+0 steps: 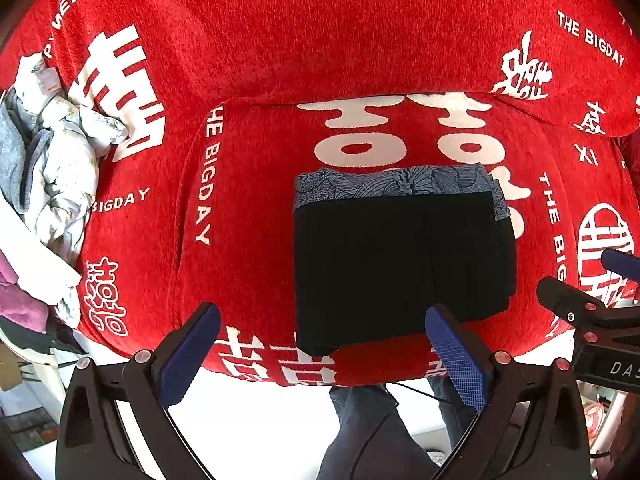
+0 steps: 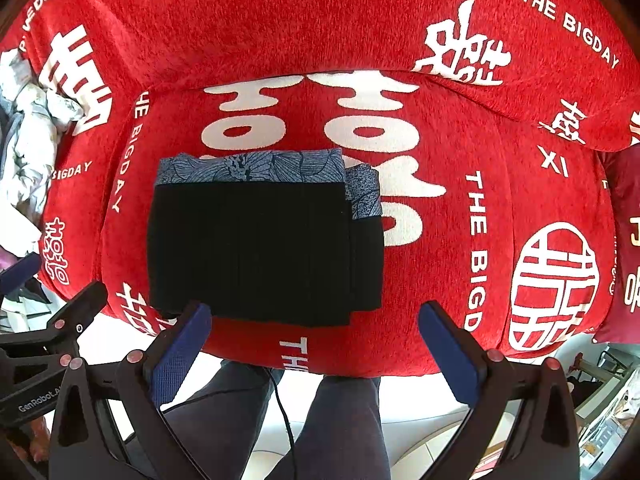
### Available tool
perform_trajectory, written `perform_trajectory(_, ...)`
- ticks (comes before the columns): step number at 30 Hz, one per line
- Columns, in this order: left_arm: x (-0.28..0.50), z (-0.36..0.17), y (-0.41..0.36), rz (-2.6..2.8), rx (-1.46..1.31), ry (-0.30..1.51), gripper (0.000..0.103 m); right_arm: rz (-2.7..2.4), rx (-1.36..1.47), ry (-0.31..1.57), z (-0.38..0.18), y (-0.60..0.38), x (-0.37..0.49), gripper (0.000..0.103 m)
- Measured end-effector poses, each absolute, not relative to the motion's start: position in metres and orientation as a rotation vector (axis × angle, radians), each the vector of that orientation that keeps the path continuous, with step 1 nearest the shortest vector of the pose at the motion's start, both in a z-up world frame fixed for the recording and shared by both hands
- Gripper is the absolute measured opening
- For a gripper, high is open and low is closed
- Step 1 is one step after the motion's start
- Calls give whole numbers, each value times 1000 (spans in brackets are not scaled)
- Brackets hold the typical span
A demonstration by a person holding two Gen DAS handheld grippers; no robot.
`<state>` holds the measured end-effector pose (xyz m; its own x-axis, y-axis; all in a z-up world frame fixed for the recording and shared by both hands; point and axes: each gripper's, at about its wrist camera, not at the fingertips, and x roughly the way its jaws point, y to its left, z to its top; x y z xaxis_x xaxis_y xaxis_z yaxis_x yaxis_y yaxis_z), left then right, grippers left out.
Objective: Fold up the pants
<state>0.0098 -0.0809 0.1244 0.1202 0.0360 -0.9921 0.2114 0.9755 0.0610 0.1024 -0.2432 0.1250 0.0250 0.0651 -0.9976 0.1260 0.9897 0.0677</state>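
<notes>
While both tools hang with fingers spread wide and hold nothing, the folded black pants (image 1: 400, 256) lie on the red cushion (image 1: 248, 208) just ahead of the left tool (image 1: 322, 334), and ahead-left of the right tool (image 2: 316, 328), the patterned blue band on the far side

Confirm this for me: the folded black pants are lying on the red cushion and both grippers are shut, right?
Not quite. The folded pants do lie on the red cushion, but the left gripper and right gripper are both open, as each wrist view shows.
</notes>
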Motion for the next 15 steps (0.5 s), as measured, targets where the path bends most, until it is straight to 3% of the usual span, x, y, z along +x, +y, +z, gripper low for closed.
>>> perform_trajectory(15,8,124,-83,-134,213,1450,103,-47,151,1550,123,-241,100,103)
